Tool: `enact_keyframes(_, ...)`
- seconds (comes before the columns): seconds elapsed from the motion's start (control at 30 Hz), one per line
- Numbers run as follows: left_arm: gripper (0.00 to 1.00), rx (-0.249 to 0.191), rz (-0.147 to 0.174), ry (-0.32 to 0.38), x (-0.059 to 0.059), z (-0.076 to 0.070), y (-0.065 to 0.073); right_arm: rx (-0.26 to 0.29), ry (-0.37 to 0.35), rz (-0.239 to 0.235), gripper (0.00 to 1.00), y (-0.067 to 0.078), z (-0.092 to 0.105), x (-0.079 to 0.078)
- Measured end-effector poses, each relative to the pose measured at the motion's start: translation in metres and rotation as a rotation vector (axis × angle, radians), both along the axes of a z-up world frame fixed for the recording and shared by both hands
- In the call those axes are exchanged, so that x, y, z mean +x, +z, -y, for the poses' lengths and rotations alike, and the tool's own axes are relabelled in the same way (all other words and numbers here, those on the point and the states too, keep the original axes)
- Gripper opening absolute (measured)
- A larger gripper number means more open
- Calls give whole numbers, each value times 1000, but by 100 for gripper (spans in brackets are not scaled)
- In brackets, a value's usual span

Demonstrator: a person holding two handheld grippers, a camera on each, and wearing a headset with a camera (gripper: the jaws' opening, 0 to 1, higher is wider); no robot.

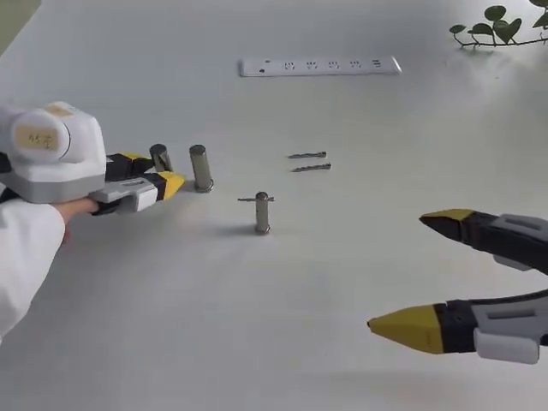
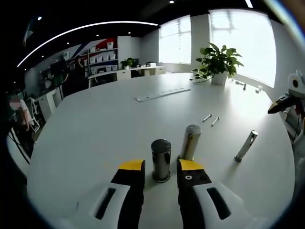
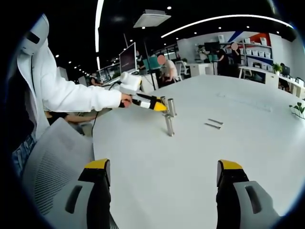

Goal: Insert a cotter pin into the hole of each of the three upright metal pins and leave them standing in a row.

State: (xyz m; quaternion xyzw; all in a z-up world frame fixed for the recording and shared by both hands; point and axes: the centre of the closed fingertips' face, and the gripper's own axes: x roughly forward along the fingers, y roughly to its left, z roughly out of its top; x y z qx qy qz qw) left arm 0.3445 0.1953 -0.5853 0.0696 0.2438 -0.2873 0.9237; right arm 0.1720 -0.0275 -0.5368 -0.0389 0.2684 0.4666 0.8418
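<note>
White bench [image 1: 282, 342] carries three upright metal pins: the leftmost pin [image 1: 158, 156], at nine o'clock, stands between the jaws of the left claw [image 2: 160, 167], which is spread just wider than it, a sliver of gap on each side; the middle pin [image 1: 200, 168] is just beside it toward three o'clock; the third pin [image 1: 262, 216] stands apart toward four o'clock with a cotter pin [image 1: 255, 199] crosswise through its top. Two loose cotter pins [image 1: 308, 155] lie side by side at one o'clock of that third pin. At four o'clock the right claw [image 1: 396, 272] hovers, spread wide and empty.
</note>
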Motion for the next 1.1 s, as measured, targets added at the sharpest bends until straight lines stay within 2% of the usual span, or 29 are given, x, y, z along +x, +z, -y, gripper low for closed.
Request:
enact_keyframes(0.13, 20, -10, -2, 0, 2, 1, 0, 0, -1, -3, 91, 0, 0, -1)
enact_keyframes(0.27, 12, 6, 0, -2, 3, 3, 0, 1, 1, -6, 90, 0, 0, -1)
enact_keyframes(0.37, 14, -6, -9, 17, 4, 2, -1, 2, 3, -8, 90, -1, -1, -2)
enact_keyframes(0.43, 12, -16, -12, 6, 3, 4, -1, 0, 5, -8, 89, -1, -1, -2)
enact_keyframes(0.67, 12, 5, 1, 8, 3, 2, 0, 0, 2, -7, 89, 0, 0, -1)
enact_keyframes(0.8, 11, -5, -2, 1, 2, 3, 0, 0, 3, -4, 89, 1, 0, -1)
enact_keyframes(0.97, 11, 19, -2, -11, -1, 3, 0, 1, 7, -1, 89, 2, -1, 0)
enact_keyframes(1.1, 11, 48, -3, -32, -8, 4, 1, 0, 9, 2, 89, 3, -2, 0)
